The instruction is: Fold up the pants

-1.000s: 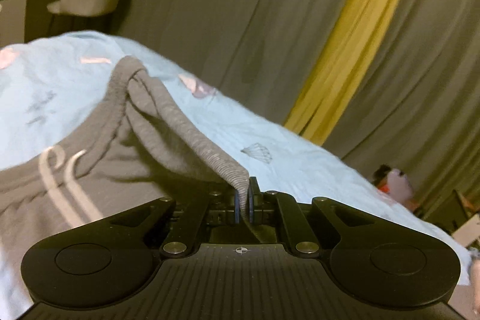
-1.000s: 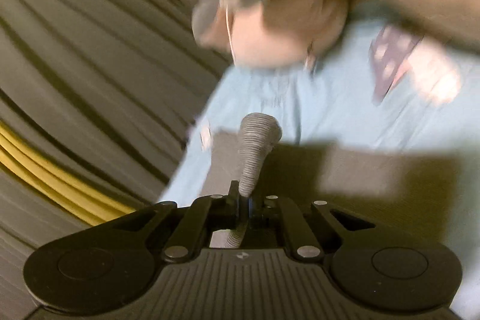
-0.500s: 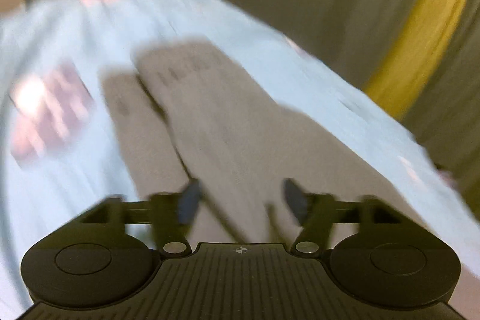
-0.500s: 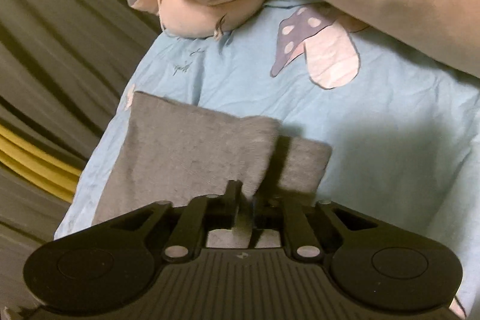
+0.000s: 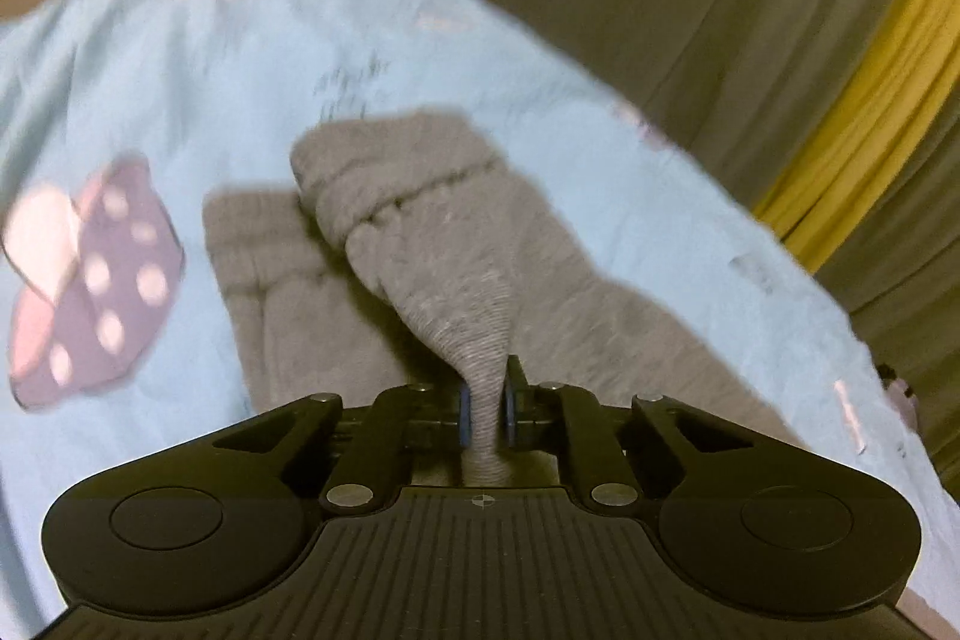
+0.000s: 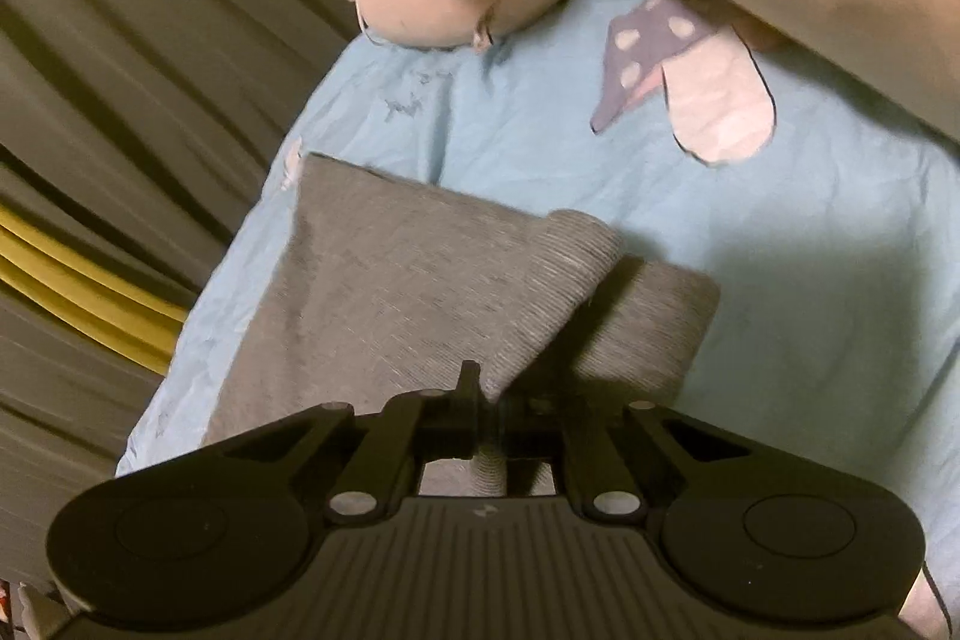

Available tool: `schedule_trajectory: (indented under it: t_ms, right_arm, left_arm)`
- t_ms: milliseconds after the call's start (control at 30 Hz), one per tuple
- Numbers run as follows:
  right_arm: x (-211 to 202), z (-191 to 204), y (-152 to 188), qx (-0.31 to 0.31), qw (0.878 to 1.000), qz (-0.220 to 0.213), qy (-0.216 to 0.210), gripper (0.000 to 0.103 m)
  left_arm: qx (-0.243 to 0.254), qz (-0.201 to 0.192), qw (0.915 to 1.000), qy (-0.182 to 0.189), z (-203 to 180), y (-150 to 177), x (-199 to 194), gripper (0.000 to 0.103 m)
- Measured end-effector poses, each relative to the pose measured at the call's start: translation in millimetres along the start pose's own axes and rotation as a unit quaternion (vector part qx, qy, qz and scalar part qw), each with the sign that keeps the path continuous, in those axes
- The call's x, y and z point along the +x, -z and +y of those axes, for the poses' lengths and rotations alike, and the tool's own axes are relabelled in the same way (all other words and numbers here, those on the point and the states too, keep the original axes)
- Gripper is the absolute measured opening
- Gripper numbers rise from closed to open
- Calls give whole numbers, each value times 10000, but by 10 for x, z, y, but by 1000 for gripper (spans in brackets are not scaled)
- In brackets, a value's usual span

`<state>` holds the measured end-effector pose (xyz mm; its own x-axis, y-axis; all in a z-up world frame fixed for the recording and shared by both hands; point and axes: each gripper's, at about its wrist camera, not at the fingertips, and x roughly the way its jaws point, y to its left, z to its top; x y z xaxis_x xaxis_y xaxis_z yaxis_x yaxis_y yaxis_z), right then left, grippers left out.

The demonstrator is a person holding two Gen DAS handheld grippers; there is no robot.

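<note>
Where ribbed grey pants (image 5: 474, 292) bunch, left gripper (image 5: 485, 409) fingers pinch them.

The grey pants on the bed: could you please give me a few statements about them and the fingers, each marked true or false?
1. The left gripper pinches a ribbed part of the grey pants. True.
2. The right gripper is wide open with nothing between its fingers. False: it is shut on grey fabric.
3. The pants lie on a light blue sheet. True.
4. The sheet is plain. False: it has a spotted mushroom print.
5. A yellow curtain hangs beyond the bed. True.
</note>
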<state>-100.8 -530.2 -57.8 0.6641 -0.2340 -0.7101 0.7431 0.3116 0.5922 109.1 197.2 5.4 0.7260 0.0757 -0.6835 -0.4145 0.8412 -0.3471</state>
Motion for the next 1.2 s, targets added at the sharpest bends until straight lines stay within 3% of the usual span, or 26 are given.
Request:
schedule_trajectory:
  t_ms: [100,200,333,433,500,567,600,633,667,733,800,867,900,967,1000,1067,1100,1167,1200]
  right_arm:
    - [-188,15,-65,-81,9990,-286,-320,5]
    - [-222,6,-75,-480,9979,-426,-37,5]
    - [-30,-182,-20,-282,9983,149,493,5]
    - [-128,-132,34,-685,9962,-151,523,5]
    - [-104,-98,36,-831,9937,-133,741,8]
    - [-146,-90,6,-815,9904,-279,1082,12]
    - [-205,-54,4,-872,9878,-439,1215,19]
    - [-286,-3,5,-1010,9820,-667,1451,28]
    - [-350,70,16,-1200,9749,-901,1646,30]
    - [-456,275,52,-1562,9630,-1284,1780,34]
    - [-511,546,97,-1815,9640,-1373,1376,34]
    - [-470,916,224,-2098,9693,-1081,696,39]
    - [-414,1121,326,-2240,9713,-769,231,44]
    - [-198,1564,594,-2456,9657,160,-828,57]
    - [-61,1787,760,-2505,9566,693,-1314,60]
    - [258,2248,1162,-2554,9262,1903,-2019,60]
    - [435,2497,1413,-2562,9048,2510,-2298,60]
    - [708,2901,1833,-2669,8676,3303,-2588,60]
    - [845,3142,2082,-2826,8455,3654,-2680,66]
  left_arm:
    - [-4,-346,9992,191,58,25,-210,12]
    - [69,-280,9996,43,154,174,-235,12]
    - [114,11,9995,-280,332,399,-98,13]
    - [-141,30,9998,-134,390,350,-111,14]
    - [-125,90,9995,-272,376,319,-81,27]
    - [-113,38,9985,-534,387,325,-169,53]
    - [-127,-63,9974,-705,394,323,-233,63]
    - [-128,-209,9950,-970,399,321,-301,80]
    - [-124,-353,9918,-1226,408,316,-351,87]
    - [-32,-770,9837,-1622,366,349,-508,87]
    - [218,-1095,9785,-1733,257,371,-643,88]
    - [449,-1300,9773,-1610,135,396,-699,99]
    - [564,-1337,9783,-1476,70,403,-697,99]
    - [659,-1335,9828,-1097,-19,456,-634,99]
    - [674,-1256,9852,-949,-50,491,-568,99]
    - [679,-900,9897,-877,-79,525,-404,98]
    - [674,-634,9922,-841,-63,530,-305,98]
    - [400,-172,9949,-913,58,512,-123,98]
    - [128,28,9957,-922,168,499,-54,98]
